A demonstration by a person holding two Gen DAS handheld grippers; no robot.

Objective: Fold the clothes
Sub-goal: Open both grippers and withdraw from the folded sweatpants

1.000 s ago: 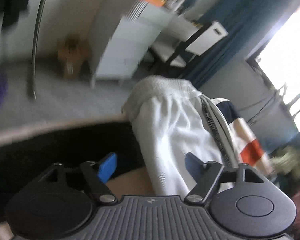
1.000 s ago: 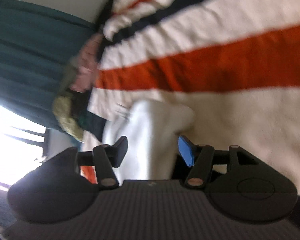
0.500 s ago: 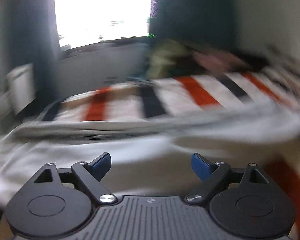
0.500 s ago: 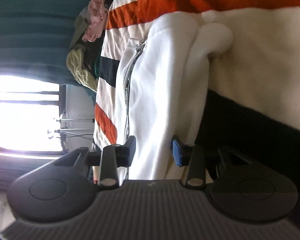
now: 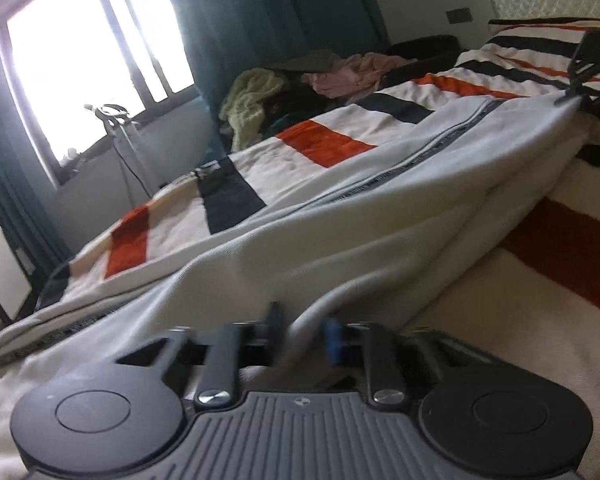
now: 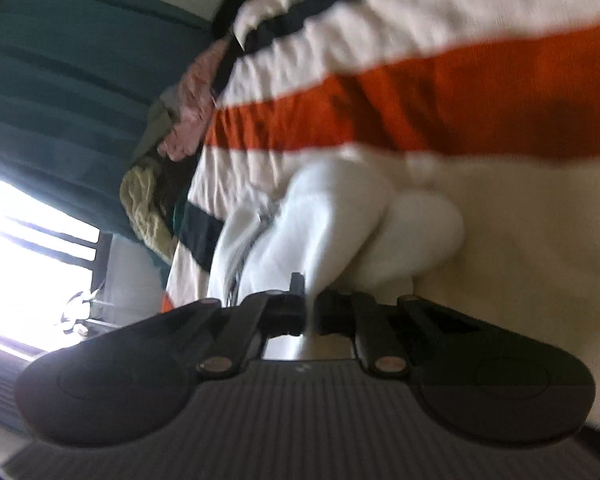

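Both grippers, left (image 5: 303, 334) and right (image 6: 309, 307), clamped on white zip-front cotton garment (image 5: 380, 216) over orange-striped blanket (image 5: 328, 142).

Two grippers are in view: the left gripper (image 5: 303, 334) and the right gripper (image 6: 309, 305), one per hand, each with two fingers. One white zip-front garment (image 5: 380, 216) stretches between them, with one zipper line (image 5: 432, 152) along it. One striped blanket (image 5: 328, 140) covers one bed. The heap of loose clothes (image 5: 300, 84) by the curtain holds at least three pieces: one yellow-green knit (image 5: 252, 96), one pink item (image 5: 348, 74) and one olive piece (image 5: 312, 60); darker pieces among them cannot be counted. There is one window (image 5: 80, 64), one teal curtain (image 5: 260, 20) beside it, one wall plate (image 5: 459, 15) and one white appliance (image 5: 0, 268) at the left edge.
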